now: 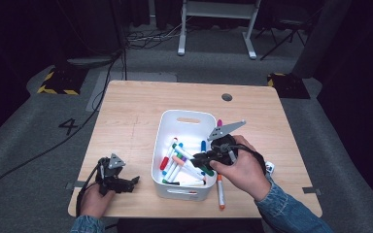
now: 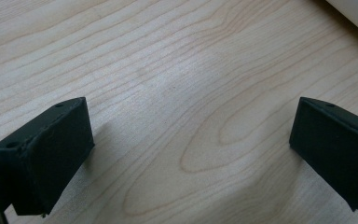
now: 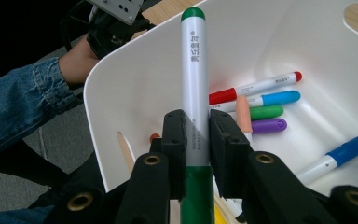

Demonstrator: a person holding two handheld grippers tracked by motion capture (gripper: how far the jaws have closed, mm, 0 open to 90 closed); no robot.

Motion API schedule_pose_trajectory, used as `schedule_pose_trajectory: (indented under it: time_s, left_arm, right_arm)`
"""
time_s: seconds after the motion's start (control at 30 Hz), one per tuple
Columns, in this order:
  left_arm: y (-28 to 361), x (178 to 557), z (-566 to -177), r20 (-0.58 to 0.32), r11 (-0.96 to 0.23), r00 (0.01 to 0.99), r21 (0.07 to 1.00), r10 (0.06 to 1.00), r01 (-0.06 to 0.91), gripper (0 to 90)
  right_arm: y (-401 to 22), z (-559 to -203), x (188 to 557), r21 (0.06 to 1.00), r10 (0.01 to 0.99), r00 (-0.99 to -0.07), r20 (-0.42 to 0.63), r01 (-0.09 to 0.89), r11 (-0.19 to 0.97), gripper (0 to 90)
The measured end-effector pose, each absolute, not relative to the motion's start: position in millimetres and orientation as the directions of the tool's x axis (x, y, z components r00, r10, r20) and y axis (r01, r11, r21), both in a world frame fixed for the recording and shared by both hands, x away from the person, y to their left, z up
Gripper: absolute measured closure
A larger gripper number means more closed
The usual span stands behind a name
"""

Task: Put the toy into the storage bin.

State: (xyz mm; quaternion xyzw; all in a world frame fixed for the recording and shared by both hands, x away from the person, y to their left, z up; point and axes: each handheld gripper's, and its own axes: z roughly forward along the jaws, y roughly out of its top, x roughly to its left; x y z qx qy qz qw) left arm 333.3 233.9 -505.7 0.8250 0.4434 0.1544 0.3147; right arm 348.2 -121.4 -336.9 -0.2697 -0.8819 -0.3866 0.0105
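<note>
A white bin (image 1: pixel 159 145) stands mid-table with several coloured markers (image 1: pixel 177 162) lying in it. My right gripper (image 1: pixel 200 158) reaches in over the bin's right side. In the right gripper view this gripper (image 3: pixel 196 140) is shut on a green marker (image 3: pixel 194 70) with a white barrel, its capped tip pointing at the bin's wall (image 3: pixel 135 79). Red, blue, green and purple markers (image 3: pixel 261 100) lie on the bin floor below. My left gripper (image 1: pixel 132 183) rests low at the table's front left, left of the bin. Its jaws (image 2: pixel 191 140) stand open and wide over bare wood.
An orange marker (image 1: pixel 220 191) lies on the table just right of the bin's front corner. A pink marker (image 1: pixel 219 123) shows at the bin's back right. A round grommet (image 1: pixel 227 97) sits near the table's far edge. The bin's corner (image 2: pixel 354 14) shows in the left gripper view.
</note>
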Motion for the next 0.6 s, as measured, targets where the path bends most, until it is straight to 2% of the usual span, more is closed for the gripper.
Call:
schedule_pose_trajectory:
  time_s: [0.6]
  left_arm:
    - [233.9,333.3,-505.8,-0.024,-0.408,0.559,0.657,0.829,0.634,0.0]
  right_arm:
    - [-117.4,-358.8,343.2,0.62,0.445,-0.87,0.213,0.472,0.627,77.2]
